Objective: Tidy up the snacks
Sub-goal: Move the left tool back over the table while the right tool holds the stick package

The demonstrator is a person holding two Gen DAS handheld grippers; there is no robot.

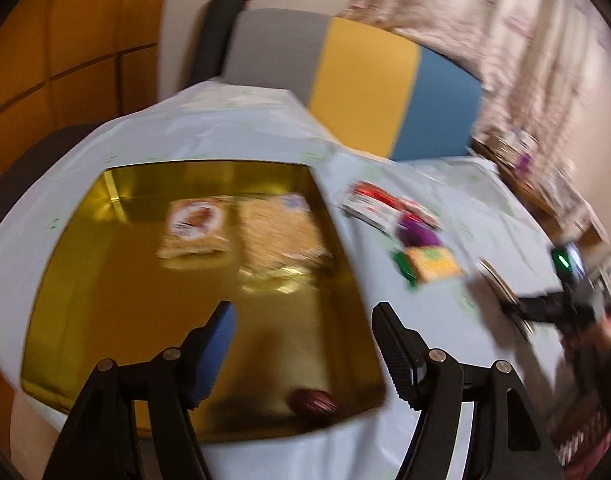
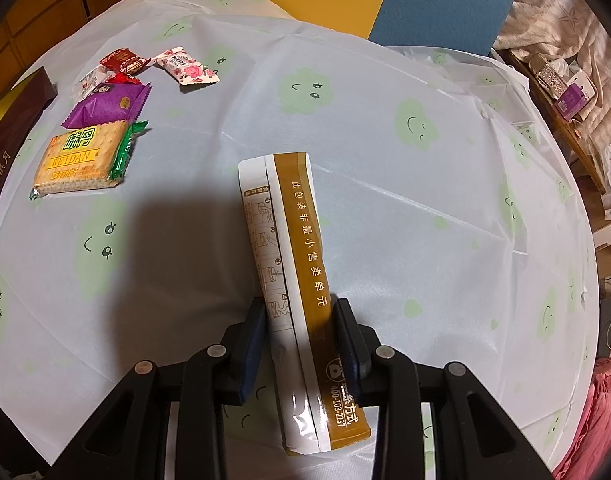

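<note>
From the left wrist view, blurred by motion: the left gripper [image 1: 305, 320] hangs over a gold tin box [image 1: 85, 300] on a table w/ a pale cloth [image 1: 225, 128]. Its fingers are spread apart, nothing between them. Inside the box lie two snack packs near the far wall, a white-and-red one [image 1: 193, 226] and a yellowish one [image 1: 279, 236] beside it, plus a small dark red candy [image 1: 311, 402] at the near edge. To the right of the box, on the cloth, sits a loose pile of snacks [image 1: 409, 232]; details too blurred to tell. Farther right, the right gripper [image 1: 505, 304] is seen low over the cloth.

From the right wrist view, sharp: the right gripper [image 2: 299, 328] pinches a long brown-and-white sachet [image 2: 293, 240] across its width, pads touching both long edges; the sachet runs forward over the cloth, printed w/ Chinese text. At upper left lie a cracker pack [image 2: 79, 160], a purple pack [image 2: 107, 104] touching it, red wrappers [image 2: 123, 60] and a pink floral candy [image 2: 189, 68]. A dark brown lid [image 2: 13, 136] shows at the left edge.
</note>
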